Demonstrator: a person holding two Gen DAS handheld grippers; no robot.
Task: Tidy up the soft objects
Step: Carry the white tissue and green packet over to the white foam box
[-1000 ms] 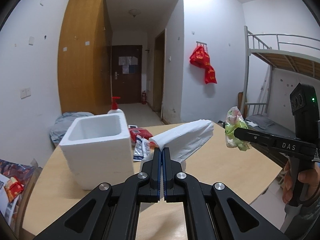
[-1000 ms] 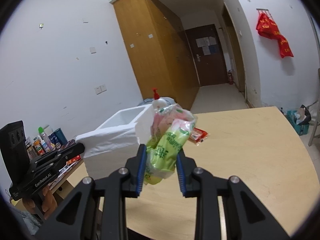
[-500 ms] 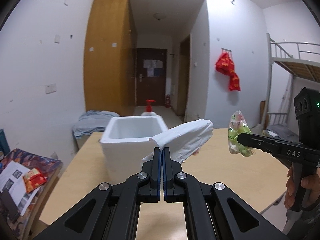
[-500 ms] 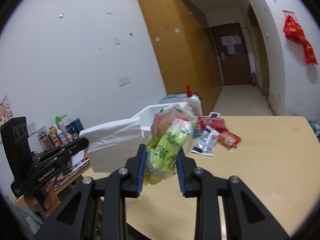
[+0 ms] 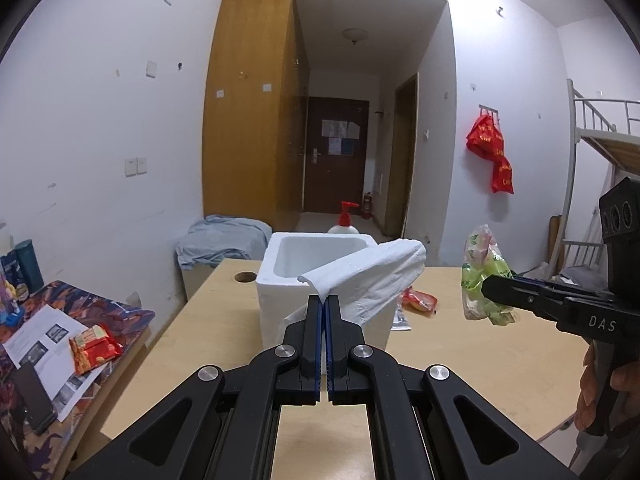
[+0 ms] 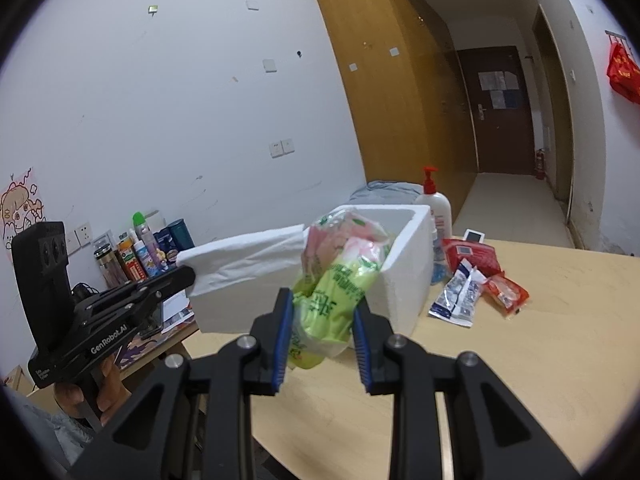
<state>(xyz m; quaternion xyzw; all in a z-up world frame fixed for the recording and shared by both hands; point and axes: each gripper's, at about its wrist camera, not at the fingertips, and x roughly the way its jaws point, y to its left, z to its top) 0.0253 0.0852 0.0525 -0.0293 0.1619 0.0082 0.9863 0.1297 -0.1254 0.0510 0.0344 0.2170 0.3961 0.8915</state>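
Observation:
My left gripper (image 5: 324, 304) is shut on a white folded tissue (image 5: 372, 276), held up in front of the open white foam box (image 5: 288, 276). It also shows in the right wrist view (image 6: 188, 276) with the tissue (image 6: 244, 260). My right gripper (image 6: 322, 312) is shut on a green and pink plastic pack (image 6: 336, 272), held in the air near the foam box (image 6: 408, 264). In the left wrist view the right gripper (image 5: 500, 292) holds the pack (image 5: 480, 276) to the right of the box.
The box stands on a wooden table (image 5: 460, 352). Red and white snack packets (image 6: 476, 280) and a pump bottle (image 6: 436, 212) lie beside the box. A low side table (image 5: 60, 332) with papers, a snack bag and bottles stands at the left.
Both grippers have swung left and pulled back from the table, still holding the tissue and the pack. The foam box now sits straight ahead of the left gripper.

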